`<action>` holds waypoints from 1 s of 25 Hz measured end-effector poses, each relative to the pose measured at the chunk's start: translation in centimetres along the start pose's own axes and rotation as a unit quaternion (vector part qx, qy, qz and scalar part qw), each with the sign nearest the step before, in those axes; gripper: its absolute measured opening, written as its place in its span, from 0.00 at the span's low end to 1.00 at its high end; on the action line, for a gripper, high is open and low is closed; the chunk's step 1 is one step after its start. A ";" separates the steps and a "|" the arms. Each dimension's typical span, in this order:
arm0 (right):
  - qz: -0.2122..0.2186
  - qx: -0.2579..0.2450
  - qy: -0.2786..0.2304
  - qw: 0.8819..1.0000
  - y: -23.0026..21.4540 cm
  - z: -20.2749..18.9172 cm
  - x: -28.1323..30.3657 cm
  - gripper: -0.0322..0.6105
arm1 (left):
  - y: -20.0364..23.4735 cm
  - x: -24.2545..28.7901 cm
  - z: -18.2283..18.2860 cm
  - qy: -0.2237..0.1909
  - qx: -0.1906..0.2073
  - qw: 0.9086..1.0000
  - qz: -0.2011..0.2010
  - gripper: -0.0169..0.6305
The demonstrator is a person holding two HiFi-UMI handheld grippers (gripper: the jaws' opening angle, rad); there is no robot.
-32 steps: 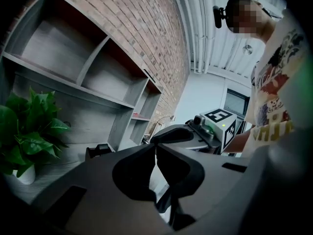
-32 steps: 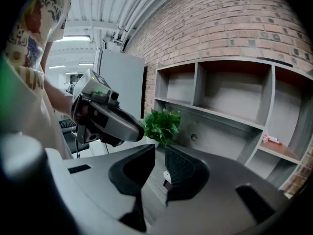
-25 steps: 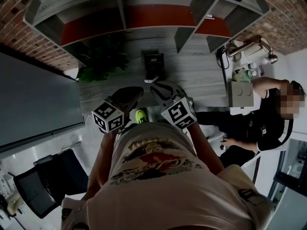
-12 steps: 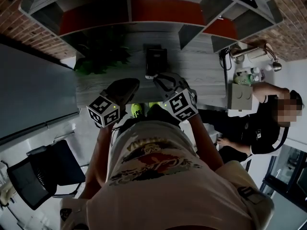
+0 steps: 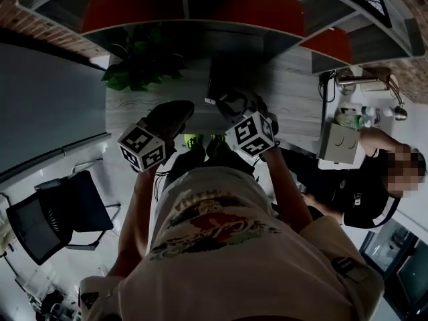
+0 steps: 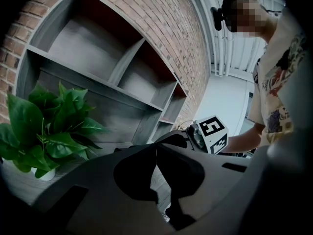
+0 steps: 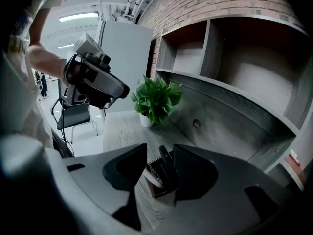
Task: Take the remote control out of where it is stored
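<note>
Right gripper view: the just-opened jaws of the right gripper (image 7: 159, 146) flank the slim black remote control (image 7: 166, 162) in its dark box (image 7: 159, 186), ready to grasp, while the left gripper (image 6: 156, 151) has its jaws clenched.

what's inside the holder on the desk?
A dark remote control stands upright in the holder, top poking out, with a pale item beside it. The holder's wall hides their lower ends.

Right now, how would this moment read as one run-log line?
left gripper: shut, empty | right gripper: fingers just opened, remote in holder between them, not gripped | phase: remote not yet out
</note>
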State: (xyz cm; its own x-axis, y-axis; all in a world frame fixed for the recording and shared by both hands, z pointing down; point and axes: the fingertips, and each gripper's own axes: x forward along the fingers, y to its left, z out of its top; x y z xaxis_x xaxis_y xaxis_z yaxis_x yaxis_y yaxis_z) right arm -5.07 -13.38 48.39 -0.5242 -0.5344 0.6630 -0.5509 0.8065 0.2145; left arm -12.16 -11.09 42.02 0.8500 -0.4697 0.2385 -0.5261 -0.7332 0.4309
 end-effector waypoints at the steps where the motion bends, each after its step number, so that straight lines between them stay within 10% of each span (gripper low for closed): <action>1: 0.003 -0.003 0.000 1.000 -0.2 -0.2 0.3 0.29 | 0.2 0.2 -0.1 0.002 -0.004 1.000 0.004 0.04; 25: 0.051 -0.080 0.023 0.995 -0.7 -3.9 6.1 0.30 | 1.0 1.5 -1.9 0.021 -0.052 0.997 0.061 0.04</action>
State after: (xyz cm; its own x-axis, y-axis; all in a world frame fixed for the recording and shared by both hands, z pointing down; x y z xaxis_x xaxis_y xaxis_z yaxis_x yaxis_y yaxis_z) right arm -5.35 -16.28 55.09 -0.5402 -0.4386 0.7182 -0.3841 0.8879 0.2533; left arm -11.38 -11.55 44.45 0.7820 -0.5296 0.3286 -0.6210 -0.6169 0.4834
